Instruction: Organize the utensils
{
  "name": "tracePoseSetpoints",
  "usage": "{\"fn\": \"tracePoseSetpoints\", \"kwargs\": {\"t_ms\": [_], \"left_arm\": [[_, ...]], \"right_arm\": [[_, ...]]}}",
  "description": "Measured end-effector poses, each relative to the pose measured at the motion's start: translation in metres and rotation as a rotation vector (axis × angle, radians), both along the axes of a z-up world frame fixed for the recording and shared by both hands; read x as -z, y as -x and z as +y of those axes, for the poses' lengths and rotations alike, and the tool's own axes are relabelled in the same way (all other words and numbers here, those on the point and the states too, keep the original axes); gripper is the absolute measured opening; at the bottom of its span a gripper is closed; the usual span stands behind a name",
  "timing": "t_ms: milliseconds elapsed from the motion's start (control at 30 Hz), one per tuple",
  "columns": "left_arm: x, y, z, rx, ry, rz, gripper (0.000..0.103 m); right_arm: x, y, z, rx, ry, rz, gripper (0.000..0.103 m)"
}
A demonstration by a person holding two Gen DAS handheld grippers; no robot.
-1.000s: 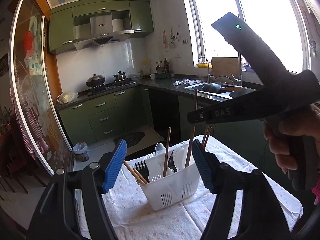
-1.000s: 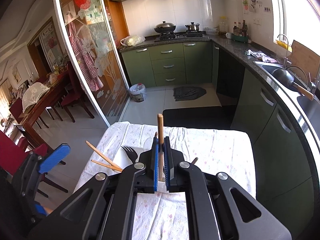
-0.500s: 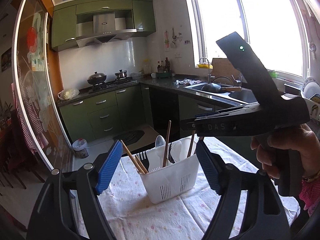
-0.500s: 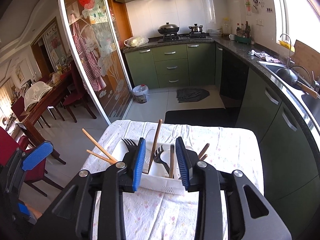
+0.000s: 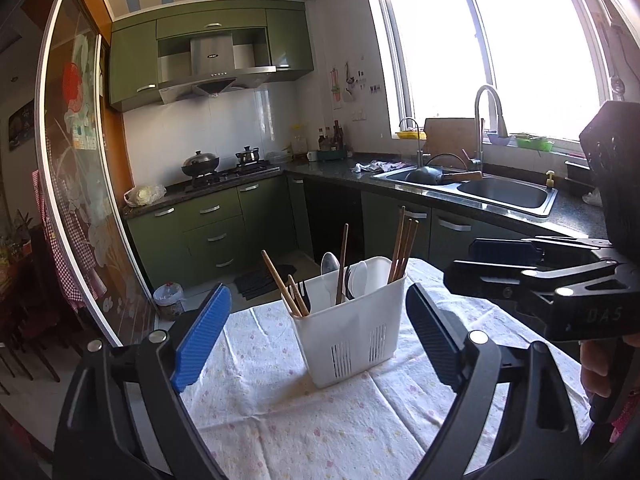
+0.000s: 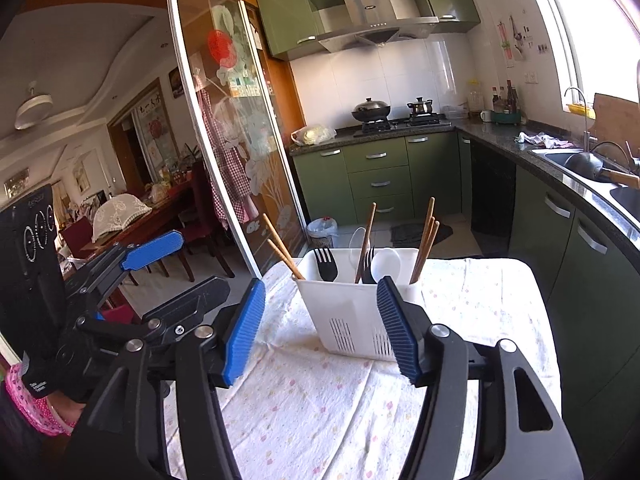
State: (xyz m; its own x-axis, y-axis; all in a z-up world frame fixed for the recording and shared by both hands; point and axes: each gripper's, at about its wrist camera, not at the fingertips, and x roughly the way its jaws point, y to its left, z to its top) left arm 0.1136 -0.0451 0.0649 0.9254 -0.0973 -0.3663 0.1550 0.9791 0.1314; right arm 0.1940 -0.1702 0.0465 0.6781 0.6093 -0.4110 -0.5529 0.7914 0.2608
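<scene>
While both jaws widen, empty: right gripper (image 5: 496,266) reads "DAS"; left gripper (image 5: 316,334) frames caddy (image 5: 352,340).

- Home kitchen: green cabinets (image 5: 208,220), range hood (image 5: 212,64) over gas stove (image 5: 232,170) with pots.
- Steel double sink (image 5: 480,192) and tap under bright window (image 5: 500,48).
- Glass sliding door (image 6: 224,128) opens onto dining room: wooden table (image 6: 156,216), red chairs.

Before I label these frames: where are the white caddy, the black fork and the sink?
white caddy (image 5: 352,344): left wrist view, front wall.
black fork (image 6: 325,264): right wrist view, tines.
sink (image 5: 502,194): left wrist view, basin.
</scene>
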Motion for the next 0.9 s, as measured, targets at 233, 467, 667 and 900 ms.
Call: {"fn": "tracePoseSetpoints", "kwargs": {"t_ms": [233, 467, 667, 900], "left_arm": [[0.008, 0.026, 0.008, 0.004, 0.044, 0.021, 0.088], [0.013, 0.047, 0.019, -0.023, 0.075, 0.039, 0.090], [0.025, 0.069, 0.029, -0.053, 0.060, 0.057, 0.094], [0.047, 0.094, 0.044, -0.078, 0.079, 0.097, 0.094]], "right_arm": [[0.006, 0.055, -0.017, 0.005, -0.049, -0.057, 0.080], [0.022, 0.106, -0.018, 0.009, -0.026, -0.098, 0.087], [0.039, 0.136, -0.013, 0.000, 0.003, -0.116, 0.094], [0.060, 0.159, -0.010, -0.004, 0.014, -0.098, 0.098]]}}
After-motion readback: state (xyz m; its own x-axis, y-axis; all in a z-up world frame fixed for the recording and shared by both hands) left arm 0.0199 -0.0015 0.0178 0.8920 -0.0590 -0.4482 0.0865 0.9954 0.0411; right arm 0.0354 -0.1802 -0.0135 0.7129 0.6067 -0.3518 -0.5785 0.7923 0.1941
